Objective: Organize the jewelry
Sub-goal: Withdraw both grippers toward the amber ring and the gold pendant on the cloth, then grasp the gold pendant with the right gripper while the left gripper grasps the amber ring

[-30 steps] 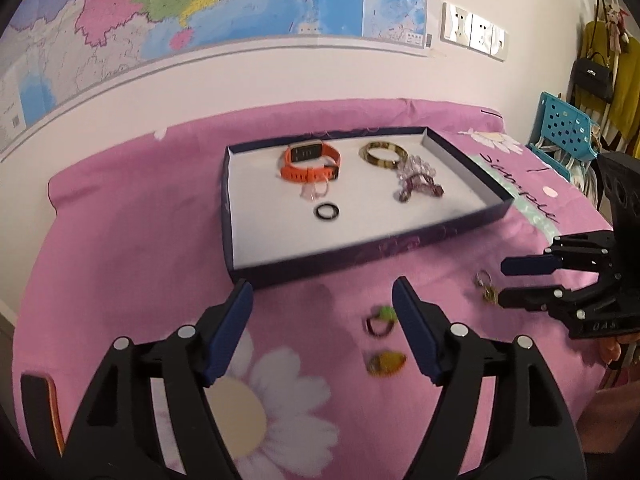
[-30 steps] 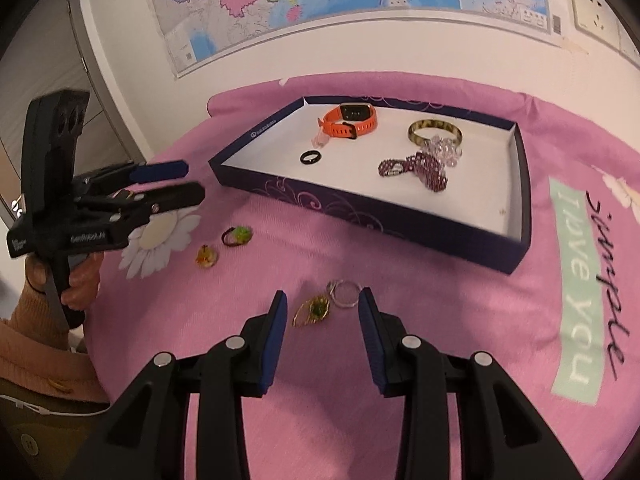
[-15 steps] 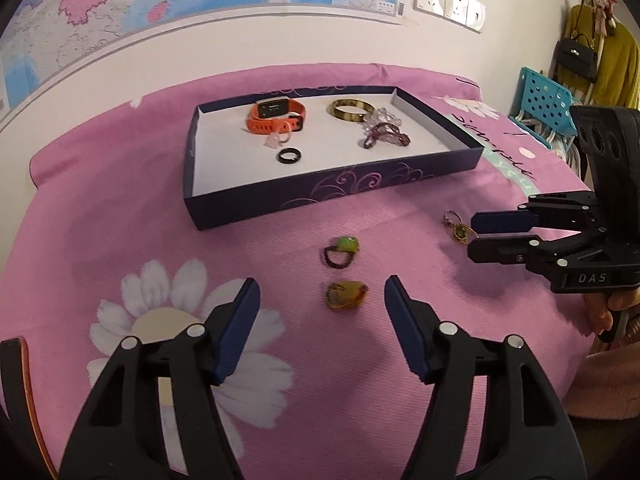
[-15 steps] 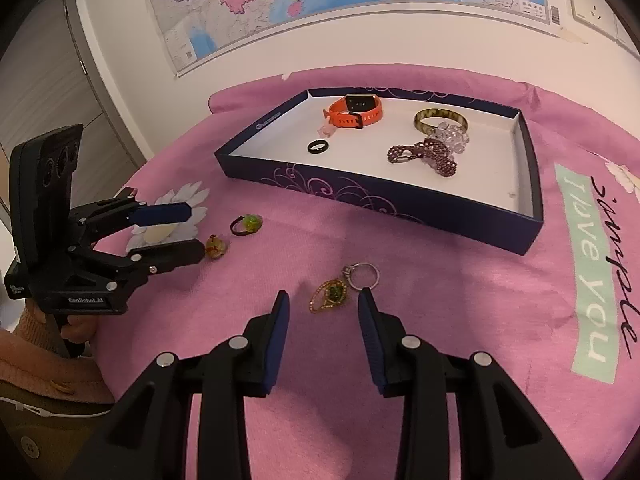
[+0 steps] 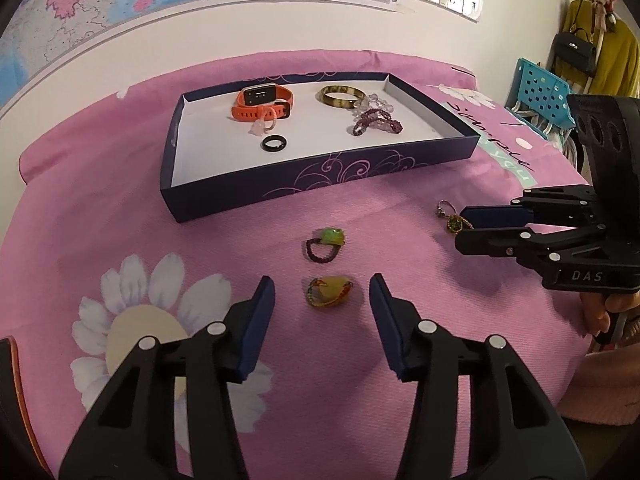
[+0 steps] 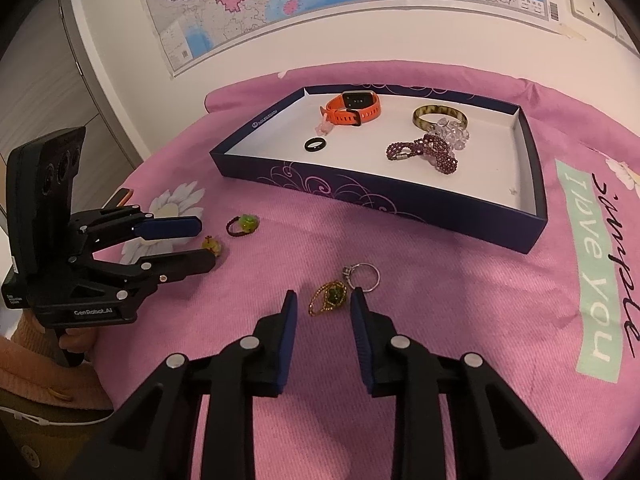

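A dark blue tray on the pink cloth holds an orange watch, a black ring, an amber bangle and purple beads. My left gripper is open, its jaws either side of a yellow ring; a green-stone ring lies just beyond. My right gripper is open around a gold-and-green brooch, with a silver ring just past it.
The pink flowered cloth covers the table. A wall with a map stands behind the tray. A blue chair and hanging bags stand at the far right. Each gripper shows in the other's view, the right one and the left one.
Both grippers have come down and forward toward the cloth. The left now brackets the yellow ring and the right brackets the brooch. Nothing has been taken hold of.
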A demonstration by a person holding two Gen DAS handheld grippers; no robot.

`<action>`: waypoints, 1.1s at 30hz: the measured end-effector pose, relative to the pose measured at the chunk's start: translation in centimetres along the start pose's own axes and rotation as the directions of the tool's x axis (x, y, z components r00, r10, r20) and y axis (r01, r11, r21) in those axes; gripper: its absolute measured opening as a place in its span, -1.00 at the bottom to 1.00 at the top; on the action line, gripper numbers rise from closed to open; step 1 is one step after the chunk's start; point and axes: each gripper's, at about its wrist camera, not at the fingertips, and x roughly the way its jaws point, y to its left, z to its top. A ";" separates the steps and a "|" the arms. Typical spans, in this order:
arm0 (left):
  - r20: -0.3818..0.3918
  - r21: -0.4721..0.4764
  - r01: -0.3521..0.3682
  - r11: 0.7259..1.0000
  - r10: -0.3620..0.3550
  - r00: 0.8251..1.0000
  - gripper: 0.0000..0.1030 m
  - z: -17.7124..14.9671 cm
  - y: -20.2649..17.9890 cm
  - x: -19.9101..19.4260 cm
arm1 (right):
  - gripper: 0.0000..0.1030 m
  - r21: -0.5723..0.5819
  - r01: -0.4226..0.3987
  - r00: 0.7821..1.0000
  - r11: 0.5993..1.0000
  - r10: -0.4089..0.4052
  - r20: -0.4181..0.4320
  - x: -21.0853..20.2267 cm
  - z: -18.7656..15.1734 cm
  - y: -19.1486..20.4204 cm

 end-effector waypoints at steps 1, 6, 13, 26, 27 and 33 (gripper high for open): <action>0.000 -0.001 0.001 1.000 -0.001 1.000 -0.08 0.0 0.0 0.0 | -0.50 0.001 0.000 1.000 1.000 0.000 0.001 0.0 0.0 0.0; -0.012 -0.013 0.012 1.000 -0.012 1.000 -0.16 0.1 0.2 0.3 | -0.62 0.010 0.007 1.000 1.000 -0.007 -0.001 0.0 0.0 -0.3; -0.021 -0.010 0.015 1.000 -0.015 1.000 -0.25 0.3 0.0 0.8 | -0.77 0.015 0.014 1.000 1.000 -0.014 -0.003 0.0 0.0 -0.5; -0.024 -0.019 0.033 0.999 -0.033 0.999 -0.62 0.1 0.0 0.6 | -0.97 0.021 0.016 1.000 1.000 -0.017 0.003 -0.4 -0.1 -0.9; -0.024 -0.020 0.034 0.999 -0.034 0.999 -0.62 0.0 0.0 0.5 | -0.97 0.020 0.016 1.000 1.000 -0.017 0.006 -0.5 -0.1 -0.9; -0.014 -0.030 0.046 0.999 -0.046 0.999 -0.62 0.1 0.0 0.1 | -0.98 0.024 0.007 1.000 1.000 -0.008 0.028 -1.1 0.1 -1.0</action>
